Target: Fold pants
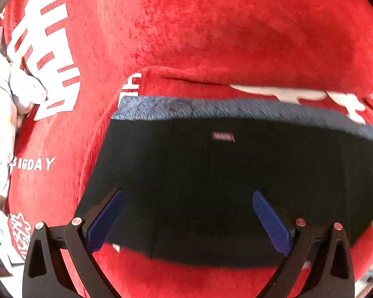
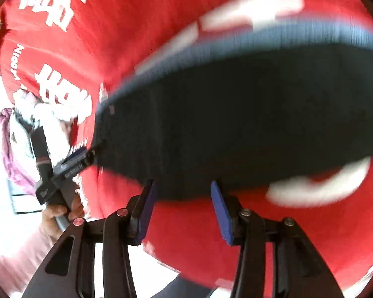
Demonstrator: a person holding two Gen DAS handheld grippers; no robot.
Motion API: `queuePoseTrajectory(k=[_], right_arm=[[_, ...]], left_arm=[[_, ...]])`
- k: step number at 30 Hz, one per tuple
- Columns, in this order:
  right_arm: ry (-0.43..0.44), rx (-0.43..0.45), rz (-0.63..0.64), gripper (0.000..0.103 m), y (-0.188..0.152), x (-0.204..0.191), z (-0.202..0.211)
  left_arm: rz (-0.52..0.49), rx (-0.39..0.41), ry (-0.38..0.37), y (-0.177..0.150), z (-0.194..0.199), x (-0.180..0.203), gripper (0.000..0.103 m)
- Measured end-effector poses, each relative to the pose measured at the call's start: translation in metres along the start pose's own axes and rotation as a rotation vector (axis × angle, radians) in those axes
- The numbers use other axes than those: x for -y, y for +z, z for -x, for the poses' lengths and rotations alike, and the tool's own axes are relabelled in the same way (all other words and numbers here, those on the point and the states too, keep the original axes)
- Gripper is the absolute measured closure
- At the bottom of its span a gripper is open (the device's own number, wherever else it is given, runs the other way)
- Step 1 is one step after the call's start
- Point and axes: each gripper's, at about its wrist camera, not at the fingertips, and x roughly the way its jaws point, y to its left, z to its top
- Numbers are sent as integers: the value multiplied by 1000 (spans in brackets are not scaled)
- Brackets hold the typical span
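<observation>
The pants (image 1: 223, 181) are a dark, nearly black folded slab with a grey-blue fleecy lining along the far edge and a small label. They lie on a red blanket (image 1: 186, 29). My left gripper (image 1: 187, 196) is open and empty, its blue pads (image 1: 107, 221) over the near part of the pants. In the right wrist view the pants (image 2: 236, 114) fill the middle, blurred. My right gripper (image 2: 182, 186) is open and empty at their near edge. The left gripper (image 2: 72, 164) shows at the pants' left corner.
The red blanket (image 2: 141, 24) has white characters and the word BIGDAY (image 1: 34, 165). Pale crumpled cloth (image 1: 2, 99) lies at the left edge. A hand in a pink sleeve (image 2: 49, 221) holds the left gripper. Purple cloth (image 2: 10, 149) lies at left.
</observation>
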Motion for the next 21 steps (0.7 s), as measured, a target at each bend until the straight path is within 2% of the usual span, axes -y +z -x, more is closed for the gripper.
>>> queuePoseTrajectory(k=[2,4,5,6,7,10,12,15,16,19,21], right_arm=[[-11,31,-8,52,16,4,2],[-58,9,-32,52,29,16,-11],[-92,-25,-40,52,30,24,-20],[-120,-100,-64,52,26,28,-37],[-99,-58,-56,52,23,30,-33],[-81,-51,-27,52,12,32,-24],[-80,-53,-8,52,8,32,-21],[-88,-71,1,52,15,31,-25],[-92,-74,4,52,17,31,-26],[-107,-73,27,52,19,31,-30],[-112,-69,41,52,17,33,-29]], left_arm=[[9,-36,15,1,-14,-1,0],[-9,-76,34,-9,-26,-4,0],[8,-60,8,-16,-23,-10,0],[10,-81,12,-21,-22,-14,0],[17,-106,11,-28,-17,-21,0],[82,-79,-64,-38,4,-49,0],[162,-55,-122,-38,15,-85,0],[221,-103,-224,-34,5,-127,0],[225,-130,-249,-33,-3,-138,0],[191,-189,-258,-31,-24,-151,0],[130,-187,-287,-26,-30,-147,1]])
